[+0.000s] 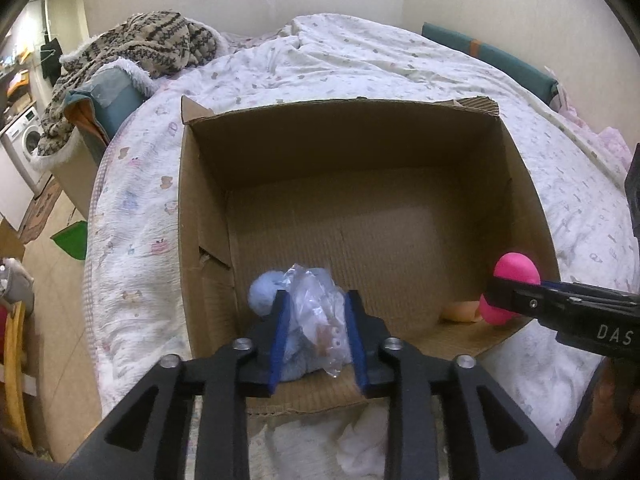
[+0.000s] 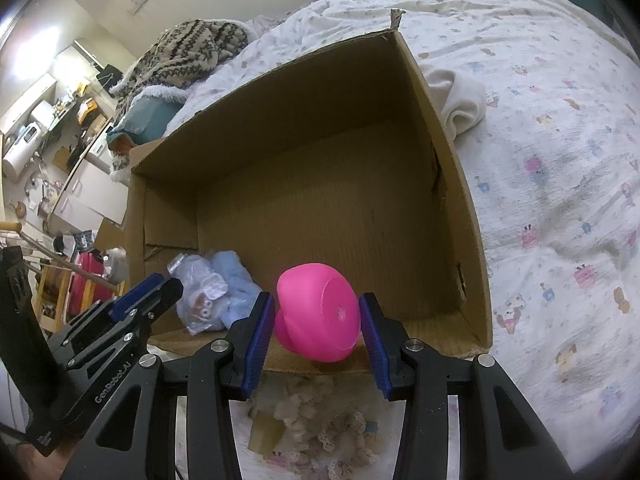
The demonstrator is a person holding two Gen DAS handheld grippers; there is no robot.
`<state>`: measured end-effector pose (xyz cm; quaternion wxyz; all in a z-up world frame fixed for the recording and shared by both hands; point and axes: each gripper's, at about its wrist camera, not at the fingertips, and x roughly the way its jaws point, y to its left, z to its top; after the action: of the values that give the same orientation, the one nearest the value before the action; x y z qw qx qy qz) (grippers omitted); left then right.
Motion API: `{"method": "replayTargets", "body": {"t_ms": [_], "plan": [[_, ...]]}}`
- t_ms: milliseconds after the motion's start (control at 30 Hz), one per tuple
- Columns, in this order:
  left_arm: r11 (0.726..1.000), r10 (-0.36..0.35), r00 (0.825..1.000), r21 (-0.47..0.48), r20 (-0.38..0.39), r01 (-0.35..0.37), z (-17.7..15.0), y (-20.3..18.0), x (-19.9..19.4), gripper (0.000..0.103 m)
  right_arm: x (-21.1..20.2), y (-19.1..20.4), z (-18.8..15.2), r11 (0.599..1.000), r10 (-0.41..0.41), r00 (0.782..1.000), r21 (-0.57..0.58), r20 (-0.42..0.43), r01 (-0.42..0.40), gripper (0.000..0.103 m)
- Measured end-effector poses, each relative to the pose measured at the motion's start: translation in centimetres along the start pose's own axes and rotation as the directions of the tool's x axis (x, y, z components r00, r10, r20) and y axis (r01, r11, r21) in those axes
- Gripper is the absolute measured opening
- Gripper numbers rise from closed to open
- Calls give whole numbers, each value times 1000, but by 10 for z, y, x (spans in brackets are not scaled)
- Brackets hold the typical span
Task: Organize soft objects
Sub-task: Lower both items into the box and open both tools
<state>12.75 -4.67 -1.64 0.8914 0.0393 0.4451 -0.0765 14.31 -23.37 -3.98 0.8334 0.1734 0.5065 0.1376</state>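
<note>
While both tools reach over the near rim of the cardboard box (image 1: 200,208) on the bed (image 2: 560,160), the left gripper (image 1: 316,340) pinches a bagged blue plush (image 1: 264,296) at 7 o'clock inside; the right gripper (image 2: 316,332) clamps a pink toy (image 2: 320,312) at 5 o'clock, apparently poised for side-by-side stowing.
</note>
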Motion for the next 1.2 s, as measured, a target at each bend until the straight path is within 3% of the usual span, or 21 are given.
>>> {"method": "replayTargets", "body": {"t_ms": [67,133,600,767,1200], "plan": [[1000,1,1000,-10,5,-1,0,1,-2,55,1,0,0,1000,0,1000,1,-3,0,46],[1000,2,1000,-26,20,-1,1,4,-5,64,1,-1,-1,1000,1,1000,2,-5,-1,46],[998,23,1000,-67,3,-23,0,10,-4,65,-3,-3,-1,1000,6,1000,2,7,-6,47],[997,26,1000,-68,7,-26,-1,10,-6,65,-11,-1,2,1000,9,999,13,49,-10,69],[996,40,999,-79,10,-39,-6,13,-19,65,-23,1,-2,1000,-11,997,4,75,10,70]]}}
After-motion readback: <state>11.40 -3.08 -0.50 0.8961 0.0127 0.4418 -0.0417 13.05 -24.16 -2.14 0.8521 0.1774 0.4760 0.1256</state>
